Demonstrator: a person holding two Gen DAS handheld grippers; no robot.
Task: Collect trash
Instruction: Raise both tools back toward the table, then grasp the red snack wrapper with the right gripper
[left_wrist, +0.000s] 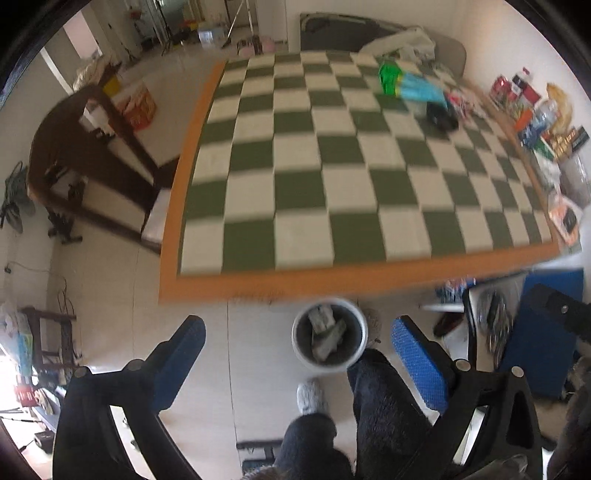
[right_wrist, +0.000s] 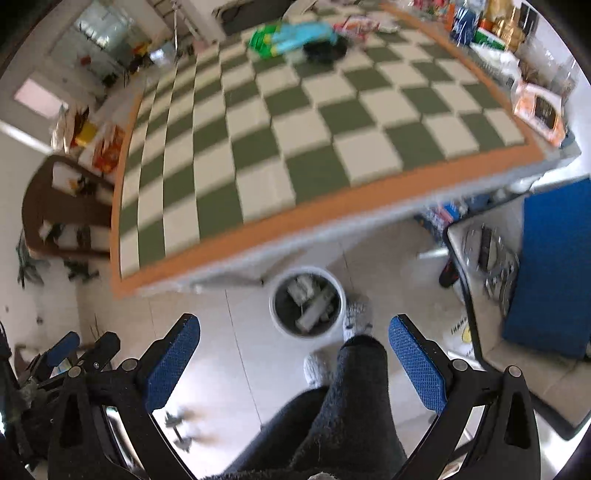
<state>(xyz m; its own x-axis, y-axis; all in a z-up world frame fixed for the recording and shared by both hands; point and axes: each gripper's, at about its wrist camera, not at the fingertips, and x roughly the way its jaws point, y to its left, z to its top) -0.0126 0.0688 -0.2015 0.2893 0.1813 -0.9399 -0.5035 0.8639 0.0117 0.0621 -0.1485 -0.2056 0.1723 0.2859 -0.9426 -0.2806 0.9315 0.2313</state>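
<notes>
A white bin (left_wrist: 330, 336) with a dark liner stands on the floor below the table's near edge and holds several pale crumpled wrappers; it also shows in the right wrist view (right_wrist: 307, 304). My left gripper (left_wrist: 298, 343) is open and empty, held high above the bin. My right gripper (right_wrist: 294, 343) is open and empty, also above the bin. A green and blue package (left_wrist: 406, 83) and a black item (left_wrist: 441, 116) lie at the table's far right; both show in the right wrist view, the package (right_wrist: 291, 37) and the black item (right_wrist: 325, 50).
A green-and-white checkered table (left_wrist: 332, 177) with an orange border fills the view. Snacks and bottles (left_wrist: 535, 110) line its right edge. A dark wooden chair (left_wrist: 88, 147) stands left. The person's legs and slippers (left_wrist: 369, 406) are beside the bin. A blue-backed chair (right_wrist: 554, 266) is right.
</notes>
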